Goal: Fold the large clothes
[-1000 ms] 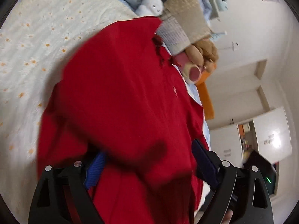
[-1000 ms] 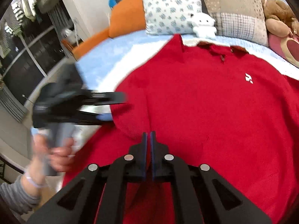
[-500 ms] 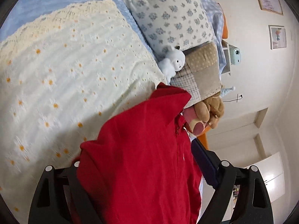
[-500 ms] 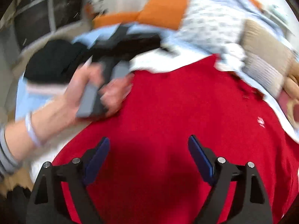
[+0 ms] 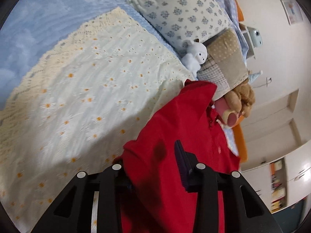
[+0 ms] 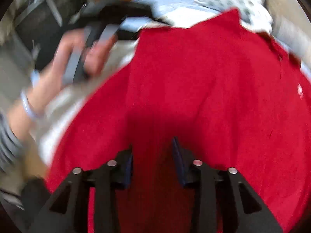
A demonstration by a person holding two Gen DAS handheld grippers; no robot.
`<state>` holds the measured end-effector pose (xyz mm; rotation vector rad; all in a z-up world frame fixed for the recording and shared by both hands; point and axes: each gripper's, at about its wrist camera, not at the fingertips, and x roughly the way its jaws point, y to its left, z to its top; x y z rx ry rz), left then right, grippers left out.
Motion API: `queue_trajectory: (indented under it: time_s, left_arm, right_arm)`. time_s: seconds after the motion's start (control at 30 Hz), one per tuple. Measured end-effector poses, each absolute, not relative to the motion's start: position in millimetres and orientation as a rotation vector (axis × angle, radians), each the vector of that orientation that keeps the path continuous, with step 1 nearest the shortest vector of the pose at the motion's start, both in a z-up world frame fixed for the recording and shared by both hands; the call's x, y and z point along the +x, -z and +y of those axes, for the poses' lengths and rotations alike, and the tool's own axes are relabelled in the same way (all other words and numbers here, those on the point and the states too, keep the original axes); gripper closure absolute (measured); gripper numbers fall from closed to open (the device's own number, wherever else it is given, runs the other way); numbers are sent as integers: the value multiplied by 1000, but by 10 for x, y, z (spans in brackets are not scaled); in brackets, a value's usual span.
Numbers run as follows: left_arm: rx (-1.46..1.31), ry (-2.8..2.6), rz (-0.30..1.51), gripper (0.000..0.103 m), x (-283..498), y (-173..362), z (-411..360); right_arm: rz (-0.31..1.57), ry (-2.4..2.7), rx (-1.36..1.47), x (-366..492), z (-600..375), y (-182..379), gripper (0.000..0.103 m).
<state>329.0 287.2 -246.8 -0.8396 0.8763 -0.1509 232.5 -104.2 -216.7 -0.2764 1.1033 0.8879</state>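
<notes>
Shirt: red shirt (image 5: 175,136) spread on the daisy bedspread (image 5: 87,97)
Left gripper (image 5: 149,167): just closing, cloth between, grasp uncertain
Right gripper (image 6: 153,161): just closing over shirt cloth, grasp uncertain
Advice: pinch one fold firmly

left gripper (image 5: 155,167): fingers just closing, part-open, pitched down | right gripper (image 6: 153,161): fingers just closing, part-open, pitched steeply down | left hand (image 6: 77,58): gripping its handle
</notes>
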Motion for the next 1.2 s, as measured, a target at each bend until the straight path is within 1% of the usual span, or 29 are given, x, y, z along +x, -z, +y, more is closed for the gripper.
queue_trajectory:
  time_s: [0.07,0.1,0.17,0.2,0.23,0.3,0.4,0.43,0.47,0.5,0.53,0.57,0.6,0.63,0.77,0.9,0.97,1.0,1.03,1.1,1.13,1.17,1.2]
  left_arm:
    - [-787,120,855,62,3173,2424,2853]
    - [-788,125,855,62,3161,2447,2856]
    - [-788,121,863,62,3177,2517,2877]
    - [-789,120,865,62,3196,2545,2875]
    - [-790,119,864,61,3208,2568,2867]
    - [-783,119,852,61,3213,2596,2846]
    - [-787,114,835,61,3165,2624,2827]
    - [-795,114,833,62,3153,2636,2826]
    - [-814,117,829,64,3125,2655,2844]
    - [-826,116,822,67,3103,2662,2855]
    - [-832,109,816,75,3083,2667,2870]
    - [-836,96,815,82,3065,2674,2891]
    - [-846,95,812,82,3052,2679,2911]
    - [-865,99,796,84,3025,2684,2943]
    - [-862,73,741,86,2948,2629,2931]
    - [-829,29,746,86,2980,2632,2867]
    - [-800,5,765,86,2999,2681,2841]
    - [-796,-1,774,86,3001,2712,2847]
    - [-793,-4,786,86,3012,2739,2850]
    - [-783,-1,791,83,3006,2724,2865]
    - [-759,-7,800,81,3006,2697,2853]
    - [-716,-40,814,56,2994,2653,2831]
    - [-682,-87,824,40,2977,2620,2818]
  right_arm:
    - [1078,-869,-155,2679,-1180,2008,27]
    - [1035,-823,-89,2958,-1234,1899,23]
    - [977,-764,-17,3505,-1220,1748,24]
    - [965,-740,2,3685,-1196,1711,23]
    - [960,-709,53,4109,-1126,1665,21]
    - [987,-672,145,4691,-987,1673,21]
    - [1067,-658,242,5320,-747,1817,21]
    - [1099,-652,264,5484,-654,1907,25]
    - [1135,-668,285,5592,-535,1993,34]
    - [1174,-683,289,5668,-414,2068,47]
    - [1203,-678,269,5708,-276,2124,78]
    - [1222,-677,264,5758,-153,2146,87]
    - [1228,-690,287,5837,-95,2156,87]
    - [1210,-699,317,5922,-51,2133,90]
    - [1201,-715,349,6124,100,2284,90]
    - [1259,-684,329,6256,222,2788,90]
    - [1245,-670,320,6281,208,2956,96]
    - [1208,-695,297,6260,215,2936,96]
    - [1200,-705,243,6236,253,2905,94]
    - [1202,-703,181,6191,278,2813,79]
    - [1181,-693,152,6131,244,2686,50]
    - [1149,-688,134,6057,186,2549,23]
    - [1101,-685,106,5968,115,2387,18]
